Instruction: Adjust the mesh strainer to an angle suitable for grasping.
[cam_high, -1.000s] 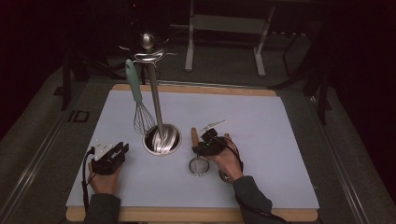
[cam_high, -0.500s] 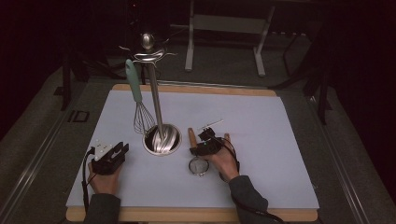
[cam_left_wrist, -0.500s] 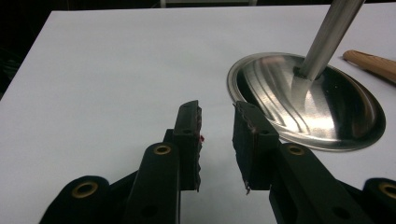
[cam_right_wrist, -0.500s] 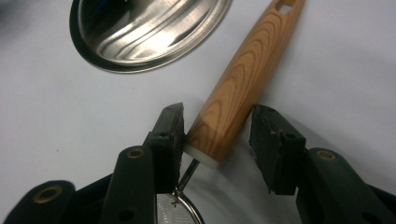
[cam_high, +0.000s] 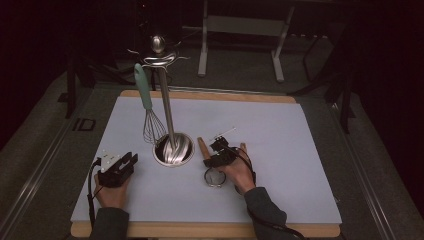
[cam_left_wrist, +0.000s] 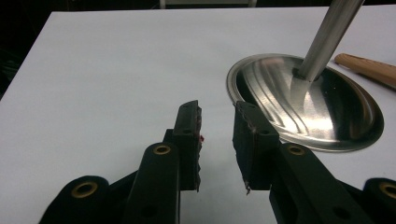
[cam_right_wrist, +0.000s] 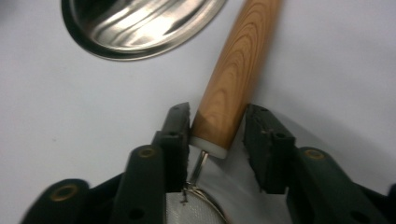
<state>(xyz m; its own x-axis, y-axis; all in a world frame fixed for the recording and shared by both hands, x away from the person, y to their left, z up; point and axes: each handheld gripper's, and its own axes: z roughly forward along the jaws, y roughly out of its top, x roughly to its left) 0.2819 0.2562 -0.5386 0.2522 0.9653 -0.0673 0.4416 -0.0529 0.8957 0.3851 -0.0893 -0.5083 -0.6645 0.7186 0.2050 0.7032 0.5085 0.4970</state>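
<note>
A small strainer (cam_high: 214, 176) with a wooden handle (cam_right_wrist: 236, 70) lies on the white worktop (cam_high: 280, 145), just right of a steel stand's round base (cam_high: 173, 150). The right gripper (cam_high: 216, 161) has its jaws spread around the handle's lower end, the left jaw touching it. The left gripper (cam_high: 119, 167) rests near the base, jaws apart and empty. No readable writing appears on the strainer.

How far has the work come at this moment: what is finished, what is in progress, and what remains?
Done: a whisk hangs from the metal stand. In progress: the right gripper has its fingers on either side of the strainer's wooden handle, which lies on the white mat; the left finger touches it, the right one stands apart. Probably left: closing, lifting and hanging the strainer. The left gripper rests open, holding nothing.
</note>
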